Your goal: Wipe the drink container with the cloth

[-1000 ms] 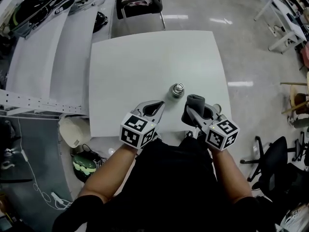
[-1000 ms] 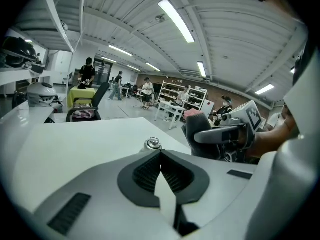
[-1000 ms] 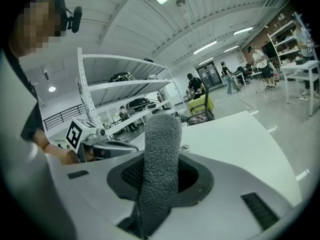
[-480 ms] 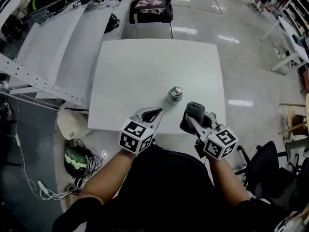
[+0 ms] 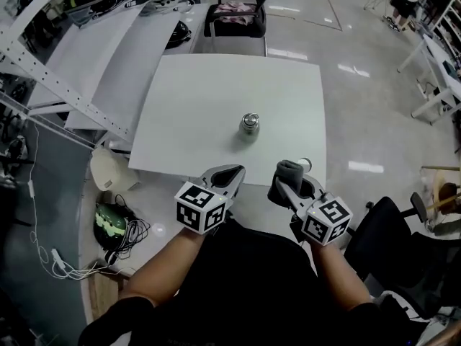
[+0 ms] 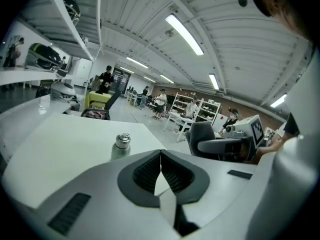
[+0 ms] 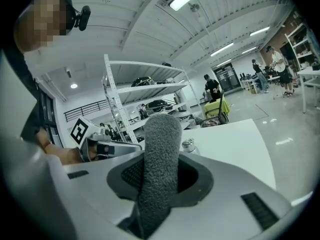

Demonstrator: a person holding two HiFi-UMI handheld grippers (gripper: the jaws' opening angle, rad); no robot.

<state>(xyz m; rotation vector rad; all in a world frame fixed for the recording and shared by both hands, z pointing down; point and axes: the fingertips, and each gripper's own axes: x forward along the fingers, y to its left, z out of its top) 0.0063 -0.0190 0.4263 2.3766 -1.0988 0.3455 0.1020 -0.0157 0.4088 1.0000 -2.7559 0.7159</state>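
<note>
The right gripper (image 5: 291, 186), clamped on the grey cloth (image 5: 288, 170), and the empty left gripper (image 5: 232, 172), jaws together, have drawn back from the drink container (image 5: 249, 125), now well ahead of both, mid-counter (image 5: 194, 99); wiping looks finished or paused
</note>
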